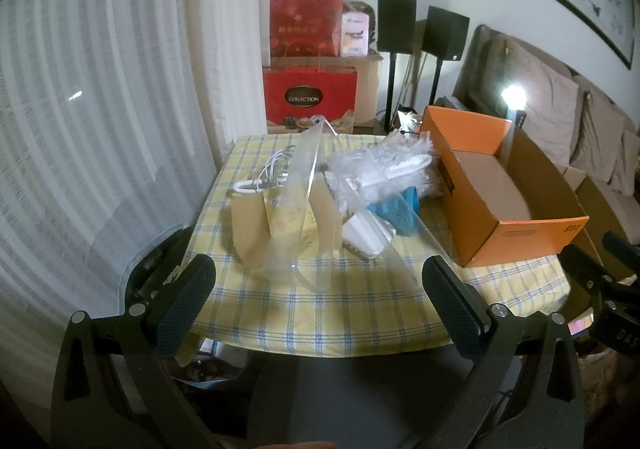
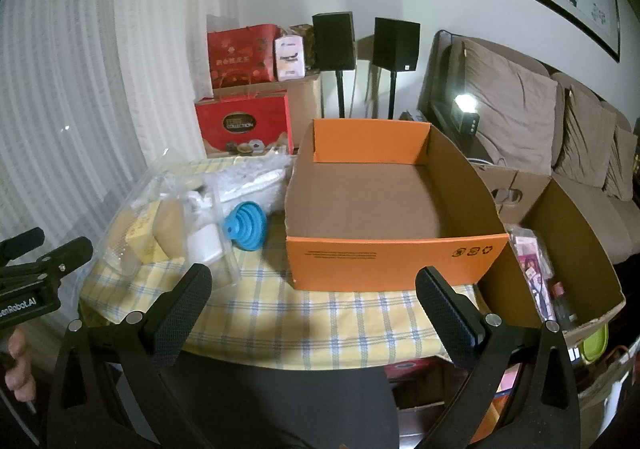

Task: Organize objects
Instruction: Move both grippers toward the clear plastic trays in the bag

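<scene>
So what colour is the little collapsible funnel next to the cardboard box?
Blue; the funnel shows best in the right wrist view.

Left gripper (image 1: 318, 289) and right gripper (image 2: 314, 299), fingers spread wide, empty.

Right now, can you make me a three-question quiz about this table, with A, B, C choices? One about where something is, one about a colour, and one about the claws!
1. Where is the blue funnel?
A. inside the orange box
B. on the tablecloth beside the orange box
C. on the sofa

2. What colour is the box's outside?
A. orange
B. green
C. white

3. How are the two claws?
A. both shut on the funnel
B. one holds the box
C. both open and holding nothing

Answers: 1 B, the funnel lies on the checked tablecloth next to the box's side. 2 A, its front wall is orange. 3 C, the left claw and right claw have their fingers spread wide with nothing between them.
</scene>
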{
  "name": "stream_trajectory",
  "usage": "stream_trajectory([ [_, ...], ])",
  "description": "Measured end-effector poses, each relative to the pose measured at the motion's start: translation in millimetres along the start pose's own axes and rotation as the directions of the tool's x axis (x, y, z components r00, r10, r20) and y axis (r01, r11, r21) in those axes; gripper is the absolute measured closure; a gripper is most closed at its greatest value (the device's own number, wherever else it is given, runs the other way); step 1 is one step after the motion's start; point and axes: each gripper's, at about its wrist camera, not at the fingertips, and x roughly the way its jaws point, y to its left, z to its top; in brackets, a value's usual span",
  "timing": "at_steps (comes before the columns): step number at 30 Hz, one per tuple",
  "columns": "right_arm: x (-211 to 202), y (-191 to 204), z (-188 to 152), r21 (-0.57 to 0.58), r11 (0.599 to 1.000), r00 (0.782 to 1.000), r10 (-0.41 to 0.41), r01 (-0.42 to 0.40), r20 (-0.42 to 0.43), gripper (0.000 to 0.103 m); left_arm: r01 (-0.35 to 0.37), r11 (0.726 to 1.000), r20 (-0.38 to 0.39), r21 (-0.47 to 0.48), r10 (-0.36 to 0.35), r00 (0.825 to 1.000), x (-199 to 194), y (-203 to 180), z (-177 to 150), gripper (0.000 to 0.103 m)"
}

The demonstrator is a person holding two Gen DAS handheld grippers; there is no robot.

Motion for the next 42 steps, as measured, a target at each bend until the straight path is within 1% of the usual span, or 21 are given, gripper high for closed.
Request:
stream_trajectory([
  [17,0,1,1,-0.003,1.000,1.000,0.001,-0.001,0.002,0.000,-0.005,1.000,-0.006,0.001,0.005,1.000,2,3,-1,0.000],
  [24,4,9,5,-0.012,1.000,1.000,0.019,-0.019,-0.007,0.000,-0.007,1.000,-0.009,0.005,0.007,1.000,6,4,1,0.000],
  [27,6,10,5,-0.014,0.999,1.000,0.029,-0.029,-0.009,0.000,-0.002,1.000,-0.004,0.003,0.002,1.000,7,7,3,0.000],
  [33,15,16,7,-0.032,0.998,0.999,0.044,-0.044,-0.020,0.000,-0.020,1.000,0.003,0.004,0.020,1.000,15,15,8,0.000],
  [38,24,24,10,-0.048,0.997,0.998,0.060,-0.061,-0.026,0.000,-0.006,1.000,0.008,0.009,0.006,1.000,24,24,13,0.000],
  [42,34,31,12,-0.069,0.994,0.996,0.078,-0.080,-0.032,0.000,-0.009,1.000,0.008,0.002,0.009,1.000,34,37,15,0.000],
])
